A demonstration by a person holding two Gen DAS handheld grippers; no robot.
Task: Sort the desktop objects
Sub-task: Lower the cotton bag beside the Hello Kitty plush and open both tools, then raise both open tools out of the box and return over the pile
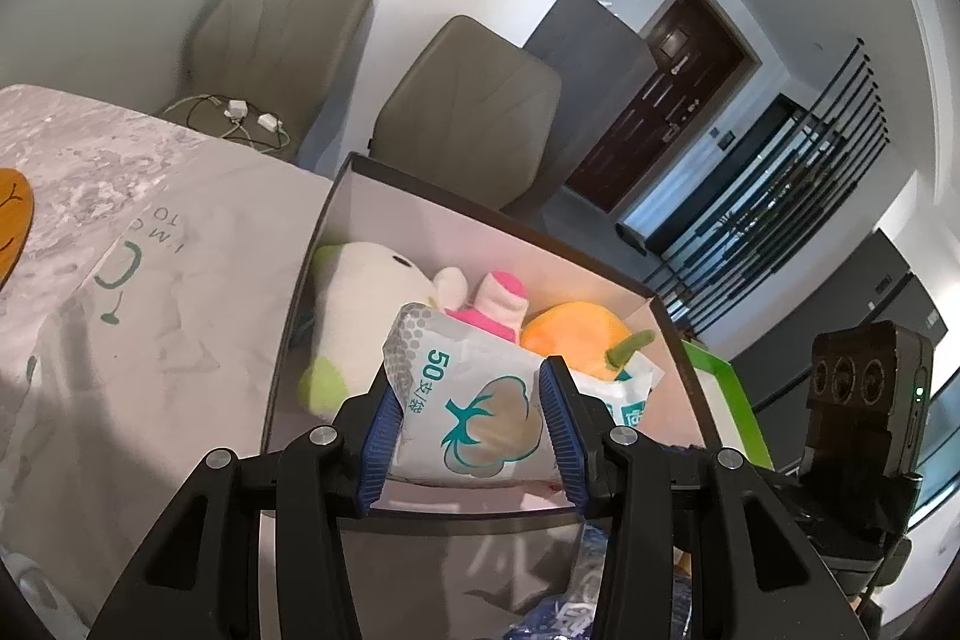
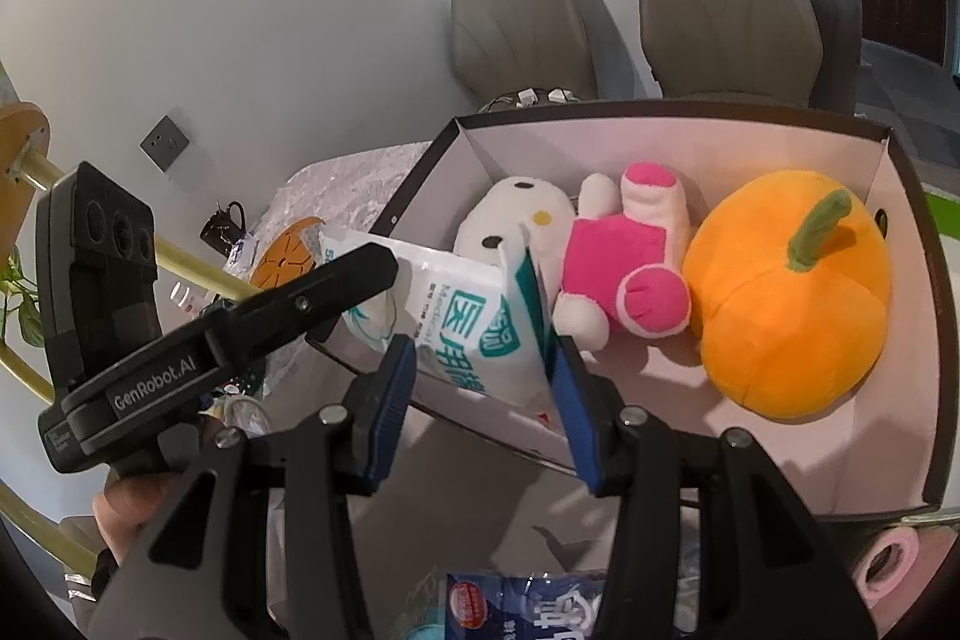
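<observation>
While both grippers hold one white cotton-swab packet (image 1: 474, 412) over the near wall of the open box (image 2: 924, 316), left gripper (image 1: 471, 436) fingers clamp one end, right gripper (image 2: 489, 400) fingers the other; white plush (image 2: 516, 214) and orange pumpkin plush (image 2: 786, 304) lie inside the box

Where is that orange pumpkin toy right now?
The plush pumpkin lies inside the open cardboard box, at its right end in the right wrist view, right beside the pink-and-white plush cat.
</observation>
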